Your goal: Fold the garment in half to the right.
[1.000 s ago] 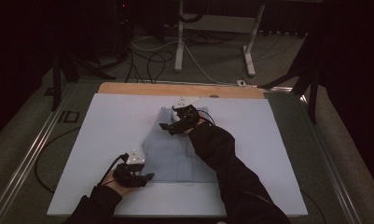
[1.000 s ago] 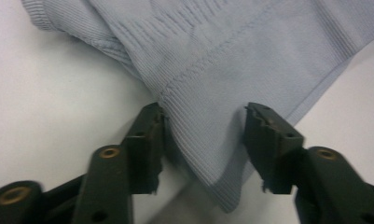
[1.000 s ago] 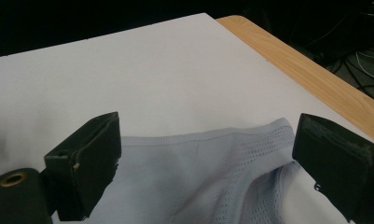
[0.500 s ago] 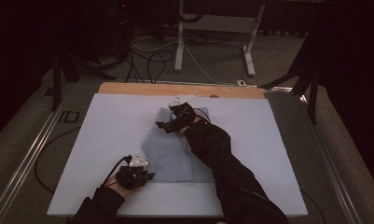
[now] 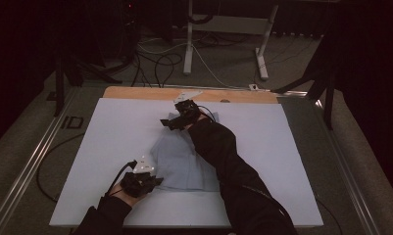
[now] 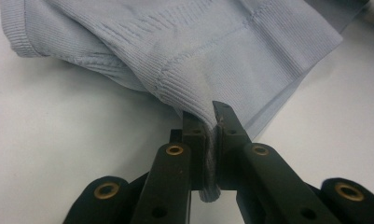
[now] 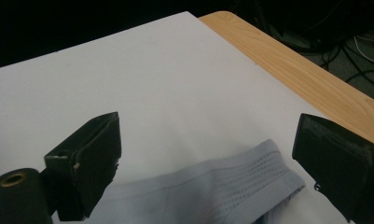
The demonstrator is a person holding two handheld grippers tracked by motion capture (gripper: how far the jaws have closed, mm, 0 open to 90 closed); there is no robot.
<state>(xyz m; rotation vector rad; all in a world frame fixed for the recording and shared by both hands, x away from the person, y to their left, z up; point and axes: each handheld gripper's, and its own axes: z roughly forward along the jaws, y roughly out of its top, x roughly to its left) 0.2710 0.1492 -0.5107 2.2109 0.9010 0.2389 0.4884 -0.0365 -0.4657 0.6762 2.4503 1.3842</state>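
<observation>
The light blue garment (image 5: 184, 161) lay on the middle of the table (image 5: 110, 127), its long axis running from near edge to far edge. The left hand-held gripper (image 5: 152, 181) was clamped on its near-left corner. The right hand-held gripper (image 5: 167, 122), jaws wide apart, hovered just over the far end, nearer to that end than the left one.

A white mat (image 5: 110, 147) covers most of the desk (image 5: 135, 93), whose bare wooden strip shows along the far edge. Beyond it, on the dark carpeted floor (image 5: 233, 63), stands a white metal frame (image 5: 189, 44) with two legs, and black and white cables (image 5: 159, 63) loop near it. A metal rail (image 5: 32, 161) runs along the desk's left side.
</observation>
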